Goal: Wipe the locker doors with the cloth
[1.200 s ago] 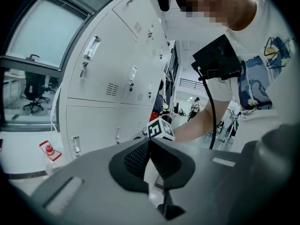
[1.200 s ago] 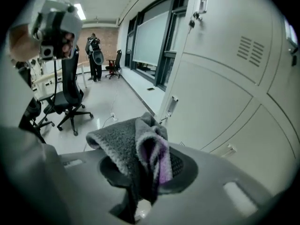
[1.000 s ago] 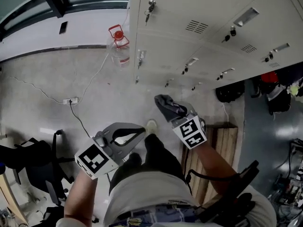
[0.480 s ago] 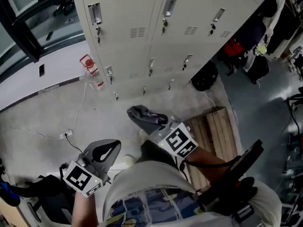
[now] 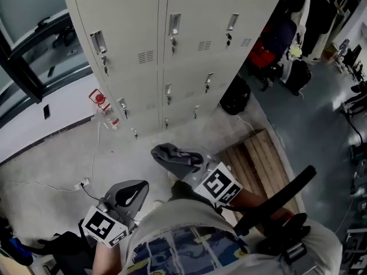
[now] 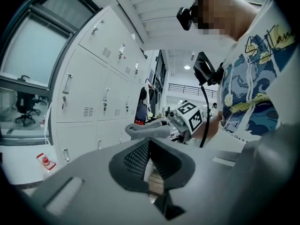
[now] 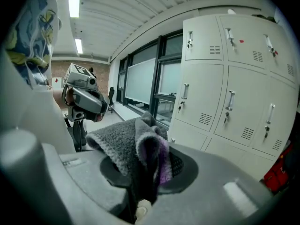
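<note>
Cream metal lockers (image 5: 143, 27) with handles and keys fill the top of the head view and stand some way ahead of both grippers. My right gripper (image 5: 191, 162) is shut on a crumpled grey cloth (image 5: 171, 153), which it holds above the floor short of the bottom locker row. In the right gripper view the cloth (image 7: 133, 144) bulges over the right gripper (image 7: 149, 165), with the lockers (image 7: 225, 78) to the right. My left gripper (image 5: 143, 184) hangs low at my left side, shut on nothing. In its own view the left gripper (image 6: 149, 143) has its tips together.
A clear bottle with a red top (image 5: 101, 101) stands by the lockers' left end. A power strip and cord (image 5: 84, 183) lie on the floor. A wooden pallet (image 5: 258, 159) sits to the right, with a black bag (image 5: 235, 99) and hanging clothes (image 5: 281, 33) beyond. A window (image 5: 28, 44) is at left.
The head view has lifted, so more of the lockers shows. The right gripper has drifted left with the cloth still in it. The left gripper has dropped lower-left.
</note>
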A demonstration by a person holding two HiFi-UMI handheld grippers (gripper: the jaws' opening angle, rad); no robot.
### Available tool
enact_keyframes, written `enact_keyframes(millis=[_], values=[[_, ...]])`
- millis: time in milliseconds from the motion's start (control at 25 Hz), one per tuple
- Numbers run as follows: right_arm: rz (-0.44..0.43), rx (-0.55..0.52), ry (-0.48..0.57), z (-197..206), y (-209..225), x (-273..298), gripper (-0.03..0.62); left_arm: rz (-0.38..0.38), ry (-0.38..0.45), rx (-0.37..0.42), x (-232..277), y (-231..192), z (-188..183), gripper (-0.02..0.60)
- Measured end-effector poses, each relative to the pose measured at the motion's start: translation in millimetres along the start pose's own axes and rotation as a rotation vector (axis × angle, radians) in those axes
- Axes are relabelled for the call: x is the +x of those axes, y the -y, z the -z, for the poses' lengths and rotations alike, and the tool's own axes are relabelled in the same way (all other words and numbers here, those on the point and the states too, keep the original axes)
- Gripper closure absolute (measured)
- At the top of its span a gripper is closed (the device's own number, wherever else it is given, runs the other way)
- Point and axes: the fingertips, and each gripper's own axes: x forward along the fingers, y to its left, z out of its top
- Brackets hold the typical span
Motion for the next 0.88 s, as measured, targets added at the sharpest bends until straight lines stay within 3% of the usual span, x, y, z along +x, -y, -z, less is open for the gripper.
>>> enact_keyframes(millis=[440, 680, 880], values=[[0.002, -0.004, -0.032, 2, -42, -33, 0.507, 0.043, 0.005, -0.019, -20, 29, 24, 0.578], [-0.075, -0.066, -0.024, 4, -73, -41, 0.507, -0.042, 0.019, -0.019, -41, 47, 39, 0.578], [-0.087, -0.092, 0.025, 16, -83, -75, 0.507, -0.093, 0.0, -0.027, -38, 81, 53, 0.577]])
